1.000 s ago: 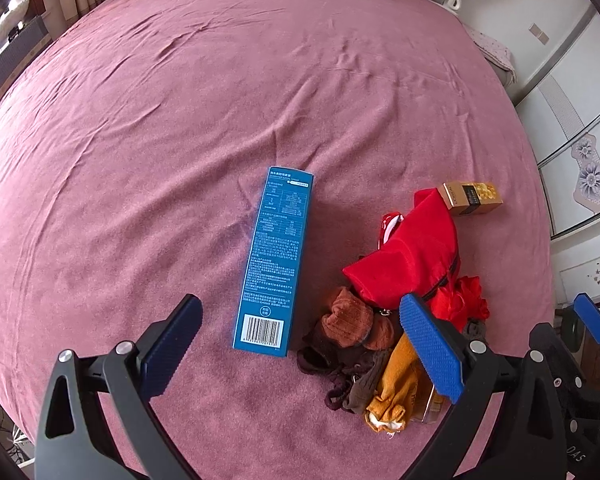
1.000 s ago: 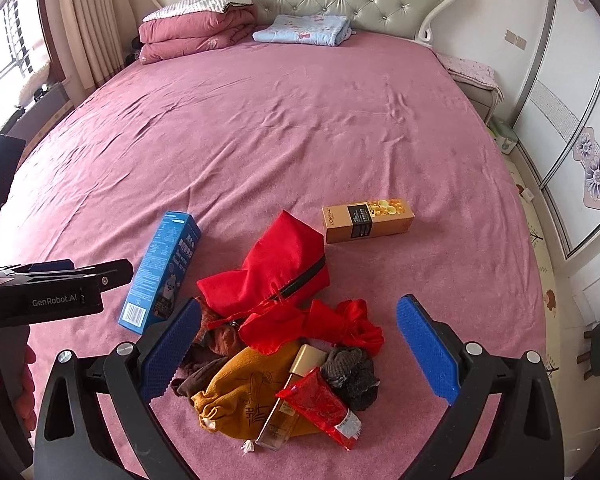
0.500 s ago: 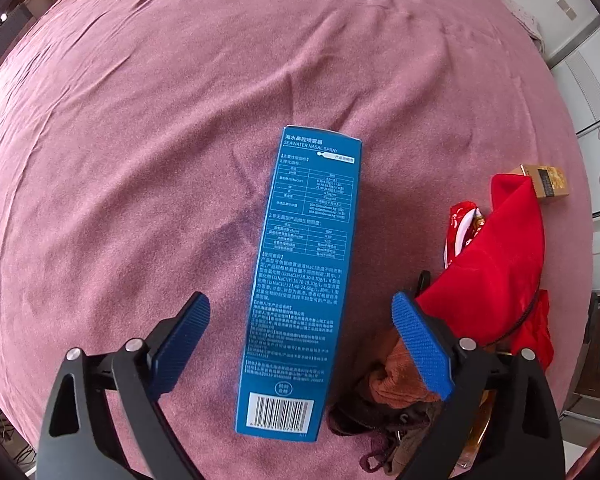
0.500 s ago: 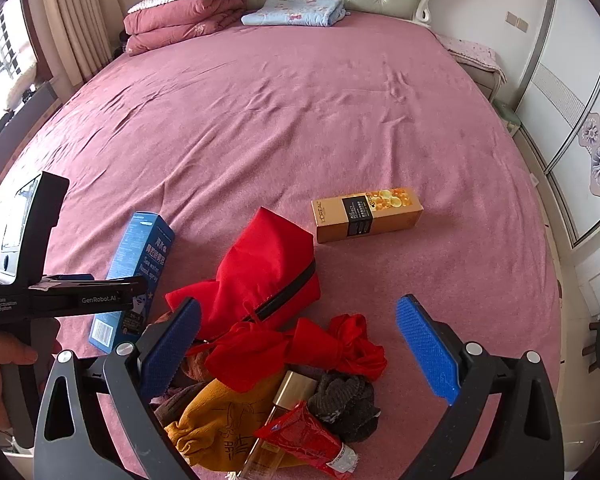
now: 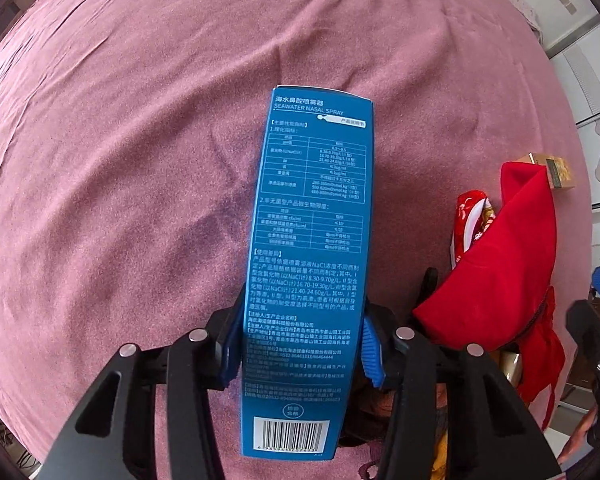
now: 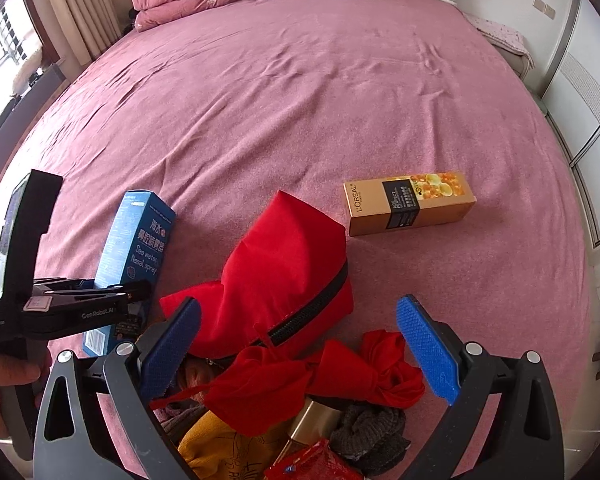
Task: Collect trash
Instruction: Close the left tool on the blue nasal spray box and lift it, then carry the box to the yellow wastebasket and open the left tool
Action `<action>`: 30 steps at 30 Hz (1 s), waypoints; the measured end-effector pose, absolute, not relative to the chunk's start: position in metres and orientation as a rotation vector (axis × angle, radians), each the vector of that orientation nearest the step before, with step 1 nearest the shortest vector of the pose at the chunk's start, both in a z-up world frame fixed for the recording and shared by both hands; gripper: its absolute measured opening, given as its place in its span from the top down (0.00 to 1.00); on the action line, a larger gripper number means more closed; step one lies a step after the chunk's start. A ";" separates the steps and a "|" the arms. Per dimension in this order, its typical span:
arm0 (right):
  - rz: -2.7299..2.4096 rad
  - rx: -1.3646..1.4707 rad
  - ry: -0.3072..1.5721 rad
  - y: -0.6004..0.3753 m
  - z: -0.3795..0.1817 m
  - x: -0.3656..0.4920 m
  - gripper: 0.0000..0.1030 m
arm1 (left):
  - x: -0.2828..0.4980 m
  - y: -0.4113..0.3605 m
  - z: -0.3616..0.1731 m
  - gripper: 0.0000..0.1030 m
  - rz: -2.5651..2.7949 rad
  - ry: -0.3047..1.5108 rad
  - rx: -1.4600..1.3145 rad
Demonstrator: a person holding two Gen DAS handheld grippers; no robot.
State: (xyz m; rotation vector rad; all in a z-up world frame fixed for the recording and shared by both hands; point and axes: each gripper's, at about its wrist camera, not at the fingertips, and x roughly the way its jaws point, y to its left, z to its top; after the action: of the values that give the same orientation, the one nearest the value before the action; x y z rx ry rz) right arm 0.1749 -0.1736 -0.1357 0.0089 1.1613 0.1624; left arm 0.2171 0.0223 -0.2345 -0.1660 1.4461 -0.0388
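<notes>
A long blue nasal-spray box [image 5: 308, 264] lies on the pink bedspread. My left gripper [image 5: 300, 344] is shut on its lower part, blue pads pressed to both long sides. In the right wrist view the box [image 6: 136, 248] tilts up at its far end, held by the left gripper [image 6: 112, 300]. My right gripper [image 6: 304, 348] is open and empty above a pile with a red zip pouch [image 6: 292, 272], red cloth [image 6: 340, 376] and a yellow pouch [image 6: 216, 444]. A gold L'Oreal box [image 6: 408, 204] lies apart to the right.
The pile also holds a gold bottle [image 6: 312, 424], a dark knit item [image 6: 372, 432] and a red sachet [image 6: 312, 464]. Folded bedding [image 6: 188, 0] lies by the headboard. Wardrobe doors [image 6: 596, 112] stand along the bed's right side.
My left gripper moved down over the blue box and closed on it; the box's far end has risen. My right gripper moved forward and lower over the pile, still open.
</notes>
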 end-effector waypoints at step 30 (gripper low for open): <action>0.309 0.394 1.090 -0.239 -0.038 0.119 0.81 | 0.128 -0.016 -0.090 0.54 -0.207 1.238 -0.258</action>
State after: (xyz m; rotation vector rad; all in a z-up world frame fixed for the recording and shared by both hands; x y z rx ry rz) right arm 0.1189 -0.2389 -0.0379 0.3943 1.0899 0.3092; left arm 0.1279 -0.0165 -0.0895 -0.2583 1.2379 -0.2071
